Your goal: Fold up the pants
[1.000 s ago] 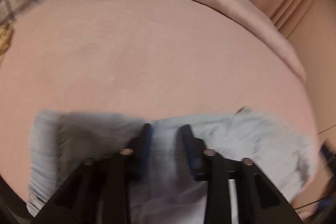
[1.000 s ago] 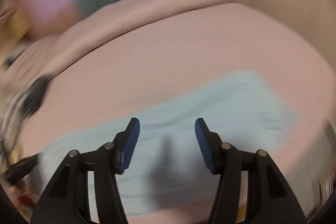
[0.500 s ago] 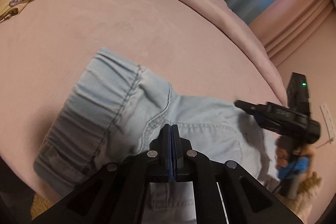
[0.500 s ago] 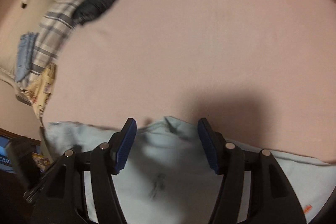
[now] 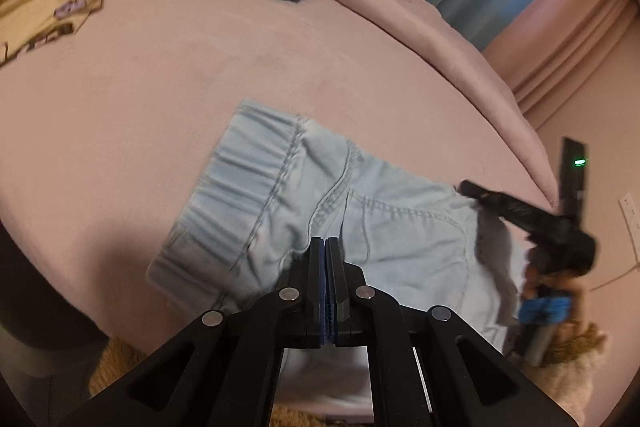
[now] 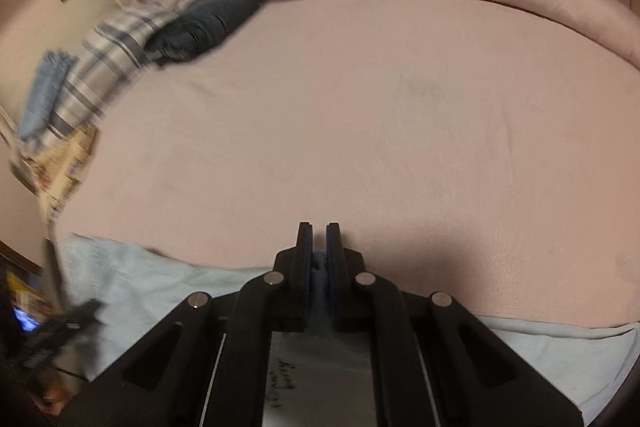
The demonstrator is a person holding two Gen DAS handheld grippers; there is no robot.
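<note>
Left gripper (image 5: 325, 247): black plastic linkage arms in a V, two flat black fingers (image 5: 314, 267) lined with blue ribbed pads, four round silver rivets at the pivots. Right gripper (image 6: 319, 239): same black build, dark blue pads, four silver rivets, pale plate between the arms with dark handwriting. Seen from the left wrist view, it has an upright black block with a green light and a blue and grey handle.

The pants (image 5: 360, 227) are light blue with a stretchy, bunched-up waistband. They lie flat and a bit wrinkled near the edge of the pink bed (image 5: 200, 87), waistband pointing toward the middle.
</note>
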